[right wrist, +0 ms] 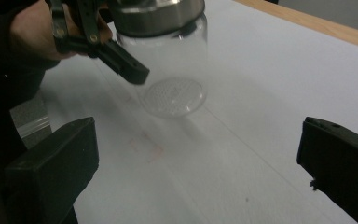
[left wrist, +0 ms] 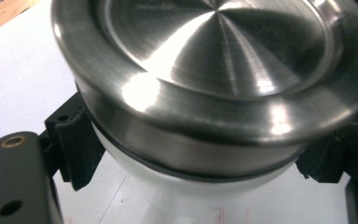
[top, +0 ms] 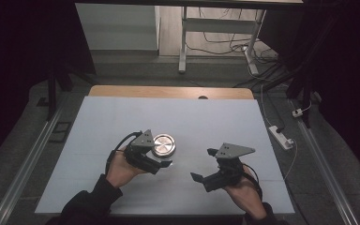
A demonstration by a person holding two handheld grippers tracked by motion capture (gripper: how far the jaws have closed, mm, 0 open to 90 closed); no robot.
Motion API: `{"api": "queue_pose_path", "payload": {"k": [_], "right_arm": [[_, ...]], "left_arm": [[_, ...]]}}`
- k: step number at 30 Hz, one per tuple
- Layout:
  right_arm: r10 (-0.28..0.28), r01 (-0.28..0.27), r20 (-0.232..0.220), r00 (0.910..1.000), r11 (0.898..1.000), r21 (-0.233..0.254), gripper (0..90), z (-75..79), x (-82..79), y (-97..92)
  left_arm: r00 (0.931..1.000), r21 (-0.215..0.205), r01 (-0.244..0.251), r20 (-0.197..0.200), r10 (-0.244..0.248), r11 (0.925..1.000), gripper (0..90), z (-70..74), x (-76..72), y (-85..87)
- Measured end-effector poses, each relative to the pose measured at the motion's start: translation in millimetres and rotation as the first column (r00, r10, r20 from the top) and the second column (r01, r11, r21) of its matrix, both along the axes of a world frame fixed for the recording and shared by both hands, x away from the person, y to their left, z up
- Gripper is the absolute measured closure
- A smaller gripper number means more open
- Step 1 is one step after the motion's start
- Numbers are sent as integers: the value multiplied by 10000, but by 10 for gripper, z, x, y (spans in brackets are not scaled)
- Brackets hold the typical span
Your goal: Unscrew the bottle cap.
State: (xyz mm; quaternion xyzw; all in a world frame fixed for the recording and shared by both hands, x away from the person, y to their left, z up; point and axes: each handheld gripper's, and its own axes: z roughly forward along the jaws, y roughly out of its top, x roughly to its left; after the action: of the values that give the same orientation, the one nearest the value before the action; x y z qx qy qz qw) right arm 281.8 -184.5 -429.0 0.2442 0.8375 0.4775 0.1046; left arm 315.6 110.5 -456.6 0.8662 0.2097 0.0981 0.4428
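Observation:
A clear glass jar with a brushed steel lid is held left of the middle of the white sheet. My left gripper is shut on it, its black pads pressing the jar's neck just under the lid. The jar is tilted, and its dotted base seems to hang slightly above the sheet. To the right of the jar and apart from it, my right gripper stands open. Nothing lies between its wide-set jaws.
The white sheet covers a wooden table whose far edge shows. Faint red marks lie on the sheet in front of the jar. A power strip lies on the floor at right, and a desk frame stands behind.

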Motion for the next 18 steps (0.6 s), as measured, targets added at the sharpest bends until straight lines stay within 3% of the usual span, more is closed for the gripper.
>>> {"api": "queue_pose_path", "payload": {"k": [8,12,18], "right_arm": [[70,-75,-173,9998,9995,-310,0,88,113,207],[25,-26,-11,10000,9985,-540,0,129,133,307],[217,-216,31,9998,9986,-486,0,197,171,450]], "left_arm": [[10000,58,29,3,-29,10000,155,-8,-1,2],[10000,97,40,-14,-39,9999,155,-18,0,-5],[10000,127,2,-42,-2,9999,155,-37,-7,-35]]}}
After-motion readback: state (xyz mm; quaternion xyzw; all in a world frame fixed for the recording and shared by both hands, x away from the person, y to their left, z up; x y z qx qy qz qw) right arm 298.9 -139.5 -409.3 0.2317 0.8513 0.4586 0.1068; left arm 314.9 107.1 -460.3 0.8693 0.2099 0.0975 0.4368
